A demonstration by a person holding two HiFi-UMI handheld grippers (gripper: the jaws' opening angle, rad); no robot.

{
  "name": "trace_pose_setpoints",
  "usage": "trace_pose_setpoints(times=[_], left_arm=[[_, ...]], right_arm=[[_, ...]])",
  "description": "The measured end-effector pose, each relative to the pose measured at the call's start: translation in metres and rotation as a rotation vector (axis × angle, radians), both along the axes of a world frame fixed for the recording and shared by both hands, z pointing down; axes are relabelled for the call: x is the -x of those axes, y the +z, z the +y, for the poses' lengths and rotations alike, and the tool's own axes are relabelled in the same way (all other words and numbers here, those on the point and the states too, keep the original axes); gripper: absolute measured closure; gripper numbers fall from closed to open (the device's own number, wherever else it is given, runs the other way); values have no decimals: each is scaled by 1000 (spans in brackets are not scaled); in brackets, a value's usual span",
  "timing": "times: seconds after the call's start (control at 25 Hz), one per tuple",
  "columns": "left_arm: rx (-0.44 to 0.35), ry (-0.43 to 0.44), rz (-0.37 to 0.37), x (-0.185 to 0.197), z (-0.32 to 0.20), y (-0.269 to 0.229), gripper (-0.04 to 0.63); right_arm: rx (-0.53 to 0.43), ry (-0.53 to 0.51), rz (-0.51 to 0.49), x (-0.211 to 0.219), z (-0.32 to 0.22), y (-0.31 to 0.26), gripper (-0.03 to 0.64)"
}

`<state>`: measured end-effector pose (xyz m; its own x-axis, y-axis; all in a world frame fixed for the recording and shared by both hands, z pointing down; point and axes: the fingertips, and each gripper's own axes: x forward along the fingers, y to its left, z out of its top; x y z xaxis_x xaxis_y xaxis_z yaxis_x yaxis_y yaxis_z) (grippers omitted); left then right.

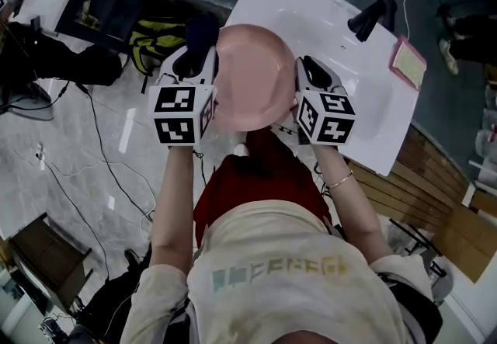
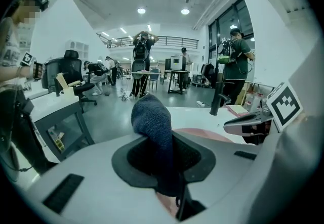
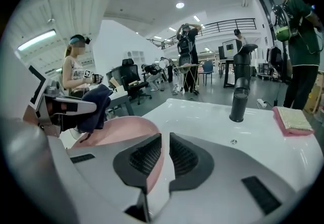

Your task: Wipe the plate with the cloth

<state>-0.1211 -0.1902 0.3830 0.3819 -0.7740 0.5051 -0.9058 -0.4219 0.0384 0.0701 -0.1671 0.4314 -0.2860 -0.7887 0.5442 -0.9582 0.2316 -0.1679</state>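
- Your left gripper [image 2: 163,156] sits in the lower middle of its own view. Its jaws are pressed onto the dark blue cloth [image 2: 152,122].
- The cloth fills the space between the black pads and bulges out above them as a rounded wad.
- In the head view, that wad lies at the upper left edge of the pink plate [image 1: 250,78], just above the centre of the frame. The right gripper view shows it hanging over the plate's far rim. Whether it presses on the plate's surface is not clear.
- Your right gripper [image 3: 164,156], in the lower middle of its own view, has its jaws drawn almost together. They are pinching the plate's right rim.
- The rim runs edge-on through the narrow slit between the two ribbed pads, and the pink bowl of the plate spreads away to the left of them.
- In the head view, the plate hangs between your two grippers with its hollow face turned up. It overlaps the lower left edge of the white table [image 1: 311,8].
- A black faucet [image 1: 373,15] stands on the table in the upper right of the head view, and a pink pad [image 1: 408,61] lies at the table's right edge. Both are well apart from the plate.
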Motion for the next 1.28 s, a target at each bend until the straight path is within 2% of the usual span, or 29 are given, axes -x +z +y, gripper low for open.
trace_pose_setpoints(times=[0.32,0.68,1.0,1.28], left_arm=[[-71,11,9,-9,10,-15,515],[-134,1,81,-9,37,-38,515],[-184,-11,112,-2,72,-57,515],[-220,-11,128,9,107,-72,515]], right_arm=[[-81,-26,-42,8,10,-31,565],[-215,-79,-131,22,37,-76,566],[-291,-93,-142,28,73,-98,571],[-363,-160,-149,48,112,-123,580]])
